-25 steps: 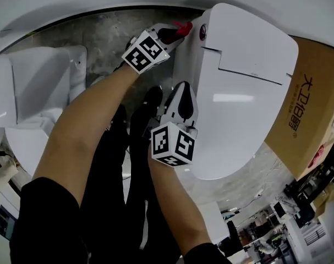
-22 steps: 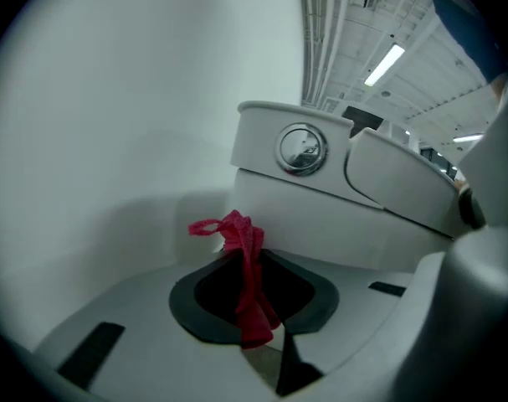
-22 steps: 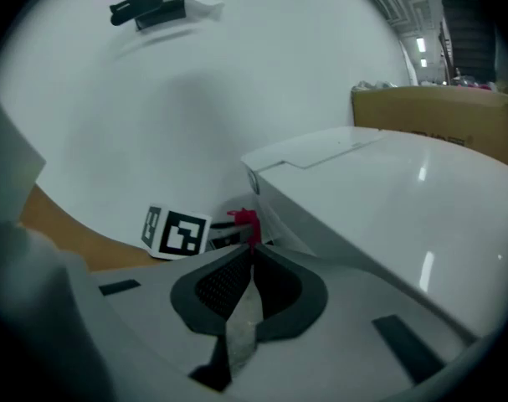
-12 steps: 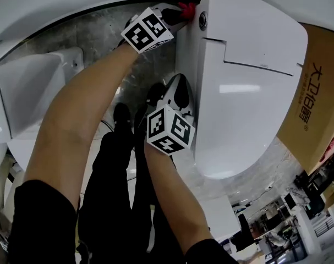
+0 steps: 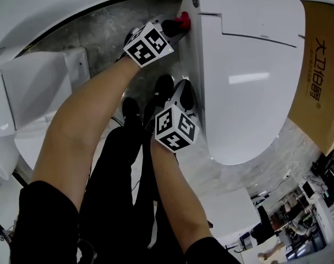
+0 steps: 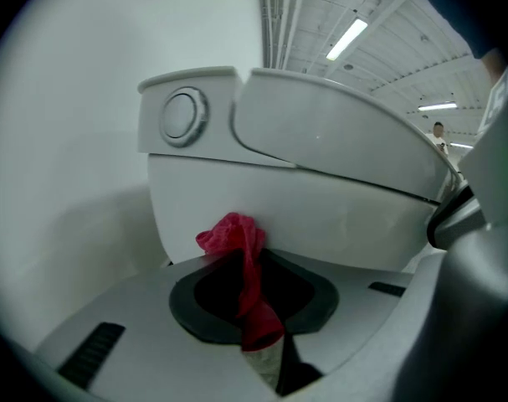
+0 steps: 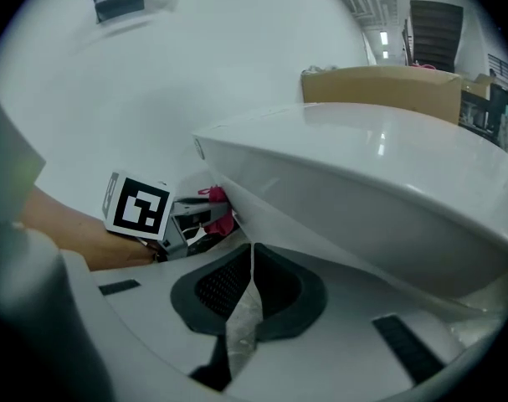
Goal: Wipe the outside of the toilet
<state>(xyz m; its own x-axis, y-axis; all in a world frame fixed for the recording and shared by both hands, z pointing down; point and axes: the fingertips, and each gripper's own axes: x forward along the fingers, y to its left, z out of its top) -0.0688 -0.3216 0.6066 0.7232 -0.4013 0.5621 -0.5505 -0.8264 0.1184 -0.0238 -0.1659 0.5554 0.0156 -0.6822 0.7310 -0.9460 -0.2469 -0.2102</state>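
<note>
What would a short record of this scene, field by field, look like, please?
toilet: white, closed
cloth: red, bunched against the toilet's side, below the round button
left tongs: shut on the cloth
right tongs: shut, empty, beside the toilet; contact cannot be told
box: cardboard, on the toilet's far side
</note>
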